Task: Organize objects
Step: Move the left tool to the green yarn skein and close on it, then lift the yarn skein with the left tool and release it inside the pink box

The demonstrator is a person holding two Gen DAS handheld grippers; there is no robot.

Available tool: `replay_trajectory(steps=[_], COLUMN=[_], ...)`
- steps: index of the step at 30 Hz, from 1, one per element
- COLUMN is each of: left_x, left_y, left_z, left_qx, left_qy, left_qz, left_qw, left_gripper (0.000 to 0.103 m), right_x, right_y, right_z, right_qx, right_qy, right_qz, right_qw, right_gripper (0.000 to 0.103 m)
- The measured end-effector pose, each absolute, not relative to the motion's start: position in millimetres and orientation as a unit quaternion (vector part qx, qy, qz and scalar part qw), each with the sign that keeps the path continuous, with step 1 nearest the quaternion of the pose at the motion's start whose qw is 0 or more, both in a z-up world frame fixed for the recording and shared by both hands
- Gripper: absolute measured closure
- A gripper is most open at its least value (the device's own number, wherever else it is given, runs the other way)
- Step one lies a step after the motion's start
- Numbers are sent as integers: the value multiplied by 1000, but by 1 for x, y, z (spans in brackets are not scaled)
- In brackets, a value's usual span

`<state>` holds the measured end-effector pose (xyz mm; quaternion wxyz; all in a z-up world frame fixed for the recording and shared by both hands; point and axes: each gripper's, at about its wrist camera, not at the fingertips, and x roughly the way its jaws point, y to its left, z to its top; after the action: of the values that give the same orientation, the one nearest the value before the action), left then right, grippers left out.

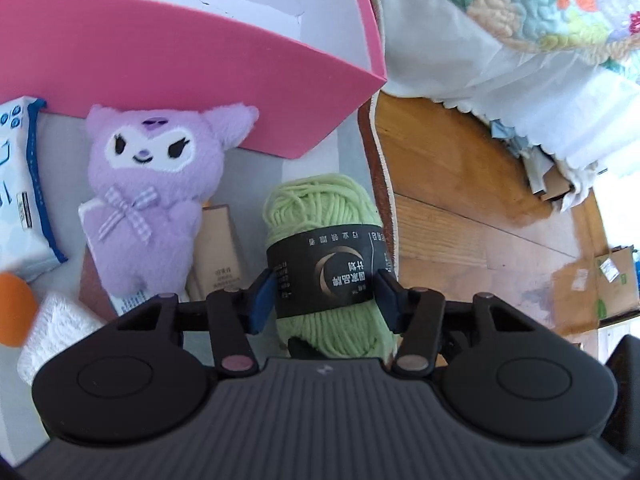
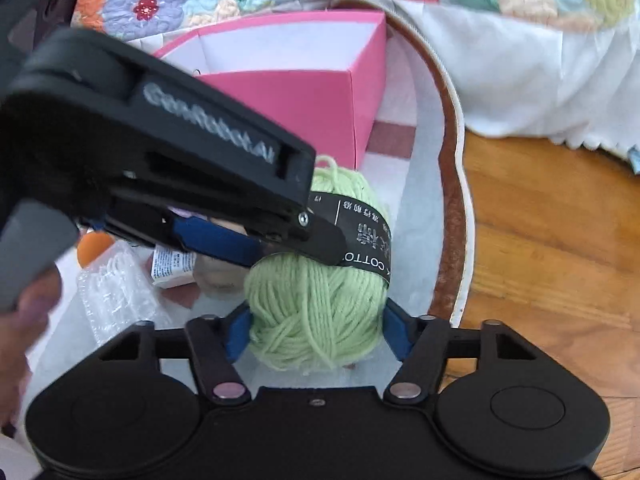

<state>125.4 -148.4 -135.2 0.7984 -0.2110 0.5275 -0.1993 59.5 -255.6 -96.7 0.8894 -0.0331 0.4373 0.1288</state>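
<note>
Clutter lies left of the green yarn ball point(image 1: 324, 216): a purple plush toy point(image 1: 156, 196), tissue packs, with a pink box point(image 1: 224, 80) behind. The left gripper point(image 1: 326, 292) presses the ball's black label; the right gripper point(image 2: 316, 332) clamps its nearer end.

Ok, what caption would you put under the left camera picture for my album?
Left gripper closed around green yarn, beside a purple plush and pink box.
</note>
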Motion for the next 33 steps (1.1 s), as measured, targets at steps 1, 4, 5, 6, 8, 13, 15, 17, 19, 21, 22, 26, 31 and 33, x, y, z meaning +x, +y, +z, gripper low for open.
replay_trajectory(steps=[1,4,5,6,8,13,15,17,19,21,22,26,31,33], left_x=[122,114,110,107,101,86,84,85,93,106,115,151,204,222], left_y=[-147,-145,-145,-142,-139,-119,-111,-102,-96,-92,-91,-88,-82,-81], left_z=[-134,-121,-117,-111,-98,-52,-32,-13,8,24,32,54,45,34], left_qx=[-213,-191,-185,-182,-175,-162,-161,-161,-154,-150,-150,-144,-168,-174], left_qy=[524,515,512,508,500,473,456,438,414,394,387,383,412,422], left_qz=[-203,-209,-209,-209,-213,-222,-226,-230,-232,-228,-226,-222,-220,-218], left_qw=[799,809,812,815,821,837,846,854,866,877,881,885,868,863], left_gripper=[53,53,53,53,53,53,53,53,53,53,53,53,53,53], right_x=[56,50,46,44,34,16,13,17,31,49,58,95,138,153], right_y=[-253,-249,-248,-245,-237,-220,-213,-208,-204,-200,-199,-196,-196,-193], right_z=[-94,-84,-79,-74,-62,-28,-10,9,29,47,55,73,66,54], right_qx=[-33,-9,0,0,-18,-49,-62,-74,-71,-77,-77,-58,-37,-26], right_qy=[436,438,437,433,417,375,354,339,334,324,318,309,312,317], right_qz=[124,123,121,120,120,136,141,145,148,154,155,160,154,150], right_qw=[891,890,891,894,901,915,922,927,928,930,932,936,937,936], right_gripper=[43,46,46,46,46,46,46,46,46,46,46,46,46,46])
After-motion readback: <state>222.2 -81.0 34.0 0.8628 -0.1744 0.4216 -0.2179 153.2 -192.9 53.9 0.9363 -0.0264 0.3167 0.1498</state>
